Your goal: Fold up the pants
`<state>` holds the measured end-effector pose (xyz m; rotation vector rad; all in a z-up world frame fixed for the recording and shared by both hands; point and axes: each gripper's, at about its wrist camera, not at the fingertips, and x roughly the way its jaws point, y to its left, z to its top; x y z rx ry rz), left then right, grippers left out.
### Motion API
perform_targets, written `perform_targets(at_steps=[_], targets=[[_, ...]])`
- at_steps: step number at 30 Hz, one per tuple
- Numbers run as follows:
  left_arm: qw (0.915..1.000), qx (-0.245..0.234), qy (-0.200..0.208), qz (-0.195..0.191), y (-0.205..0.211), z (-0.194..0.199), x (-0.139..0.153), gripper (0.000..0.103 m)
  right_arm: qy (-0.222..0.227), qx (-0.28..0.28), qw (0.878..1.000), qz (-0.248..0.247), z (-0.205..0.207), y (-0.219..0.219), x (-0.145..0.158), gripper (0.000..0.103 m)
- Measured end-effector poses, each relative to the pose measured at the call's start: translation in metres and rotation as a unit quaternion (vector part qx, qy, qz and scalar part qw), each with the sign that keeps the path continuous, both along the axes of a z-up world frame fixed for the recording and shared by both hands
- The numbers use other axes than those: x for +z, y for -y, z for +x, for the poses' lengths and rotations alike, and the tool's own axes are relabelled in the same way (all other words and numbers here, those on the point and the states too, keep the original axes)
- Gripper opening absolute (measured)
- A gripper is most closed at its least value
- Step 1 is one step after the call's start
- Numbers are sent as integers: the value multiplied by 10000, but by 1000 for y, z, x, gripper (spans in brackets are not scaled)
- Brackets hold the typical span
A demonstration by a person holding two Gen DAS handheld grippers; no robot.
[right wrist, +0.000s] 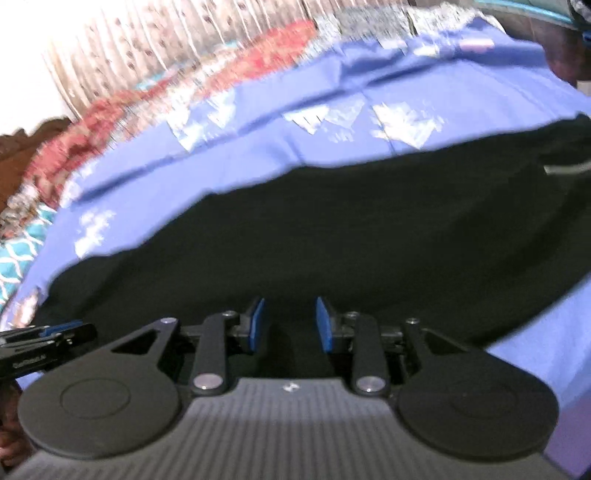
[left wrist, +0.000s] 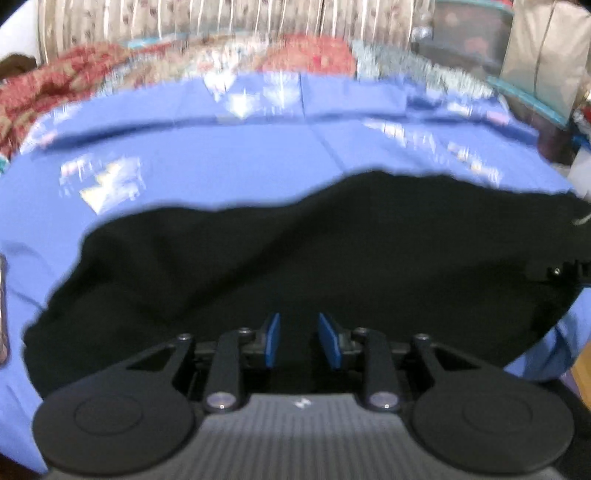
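Black pants [left wrist: 295,251] lie spread sideways across a blue bed sheet [left wrist: 221,147]; the picture is blurred. My left gripper [left wrist: 298,319] hovers over the pants' near edge, open, its blue pads apart with only dark cloth showing behind the gap. In the right wrist view the pants [right wrist: 332,229] run from lower left to upper right, with a pale cord [right wrist: 565,168] at their right end. My right gripper [right wrist: 290,302] is also open above the near edge, with nothing pinched. The left gripper's fingers [right wrist: 61,328] poke in at the left edge of that view.
A red patterned blanket [left wrist: 55,85] is bunched along the far side of the bed below a flowered curtain [left wrist: 184,22]. Storage bins and a beige bag [left wrist: 543,48] stand at the far right. Teal patterned cloth [right wrist: 18,258] lies at the left, and wooden floor [left wrist: 581,369] shows past the bed's right edge.
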<state>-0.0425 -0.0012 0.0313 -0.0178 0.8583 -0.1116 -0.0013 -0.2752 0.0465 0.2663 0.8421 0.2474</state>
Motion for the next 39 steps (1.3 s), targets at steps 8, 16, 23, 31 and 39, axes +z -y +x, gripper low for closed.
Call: perform_targets(at_steps=[8, 16, 23, 31, 39], targets=[[9997, 47, -206, 121, 4, 4, -14, 26, 44, 188, 9998, -109, -10, 7, -14, 34], [9992, 110, -356, -121, -3, 10, -9, 27, 390, -660, 9945, 713, -11, 76, 5, 39], [9966, 269, -478, -616, -11, 16, 5, 35, 730, -2484, 9539, 1520, -32, 186, 3, 51], [9860, 534, -878, -1313, -19, 28, 4, 35, 822, -3563, 8981, 2445, -41, 266, -32, 51], [9818, 740, -1127, -1340, -17, 33, -5, 35, 1032, -3865, 8654, 3017, -5, 318, -40, 50]])
